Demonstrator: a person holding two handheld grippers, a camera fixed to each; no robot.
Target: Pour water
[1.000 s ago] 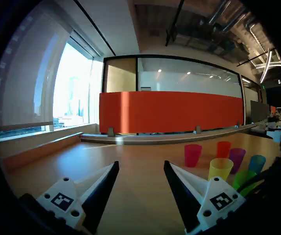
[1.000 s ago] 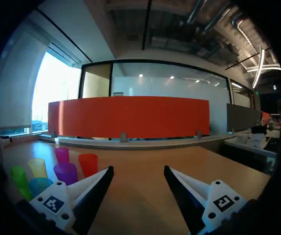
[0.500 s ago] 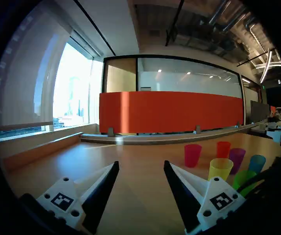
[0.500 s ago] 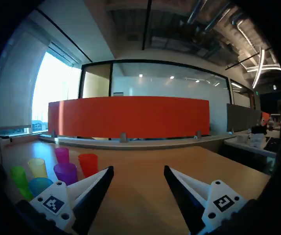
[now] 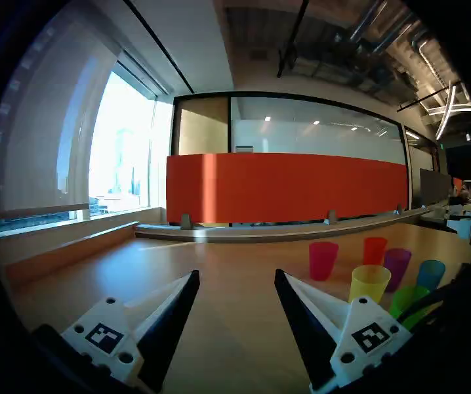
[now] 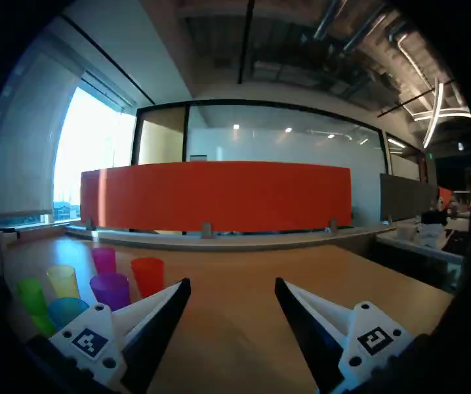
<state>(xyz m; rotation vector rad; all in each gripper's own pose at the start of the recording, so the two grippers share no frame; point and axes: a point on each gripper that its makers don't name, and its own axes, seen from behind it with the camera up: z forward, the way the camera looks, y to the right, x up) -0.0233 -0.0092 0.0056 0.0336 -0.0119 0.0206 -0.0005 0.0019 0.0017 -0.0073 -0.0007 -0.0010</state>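
Nothing moved, left gripper (image 5: 235, 272), right gripper (image 6: 231, 281) spread wide, coloured cups (image 5: 369, 281) nearby

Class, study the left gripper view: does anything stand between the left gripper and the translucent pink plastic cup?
Nothing visible does. Bare wooden tabletop lies between the open left gripper and the translucent pink plastic cup; the other coloured cups stand to its right in view.

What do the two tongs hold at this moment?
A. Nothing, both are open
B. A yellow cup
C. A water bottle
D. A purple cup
A: the left tongs and the right tongs both stand spread wide, with bare table between their fingers.
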